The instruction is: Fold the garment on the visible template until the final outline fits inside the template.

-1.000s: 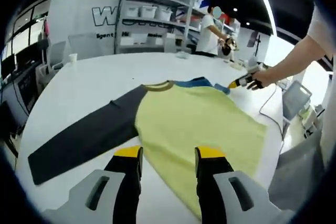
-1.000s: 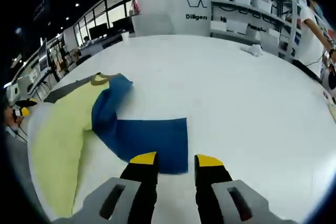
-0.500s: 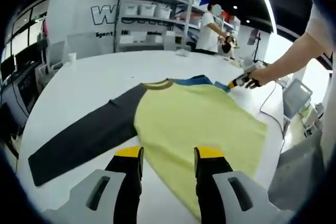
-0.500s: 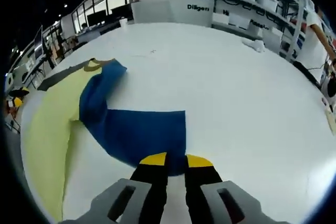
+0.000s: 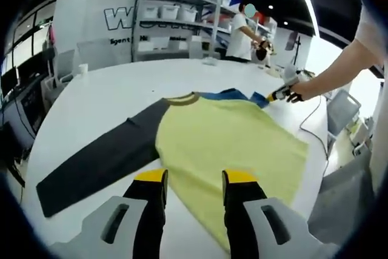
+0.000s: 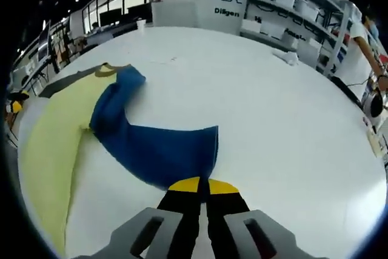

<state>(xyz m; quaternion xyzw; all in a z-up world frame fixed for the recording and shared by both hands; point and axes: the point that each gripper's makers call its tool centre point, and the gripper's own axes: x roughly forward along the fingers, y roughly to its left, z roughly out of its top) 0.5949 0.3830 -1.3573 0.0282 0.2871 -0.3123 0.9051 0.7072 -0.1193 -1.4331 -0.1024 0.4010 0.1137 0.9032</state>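
The garment [image 5: 224,137] lay spread on the white surface [image 5: 109,95], yellow body flat, dark sleeve [image 5: 97,162] outstretched. The left tongs [image 5: 193,180] hovered open over its hem, gripping nothing. The right tongs [image 6: 203,185] were pinched closed on the blue sleeve [image 6: 163,153] (at its cuff edge).

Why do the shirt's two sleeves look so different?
The blue sleeve is bright blue, while the dark sleeve is charcoal grey. The blue sleeve is bent and rumpled near the shoulder, while the dark sleeve lies straight and flat. The right gripper is shut on the blue sleeve's cuff edge; nothing holds the dark sleeve, and the left gripper is open. Both join the same yellow shirt body on the white table.
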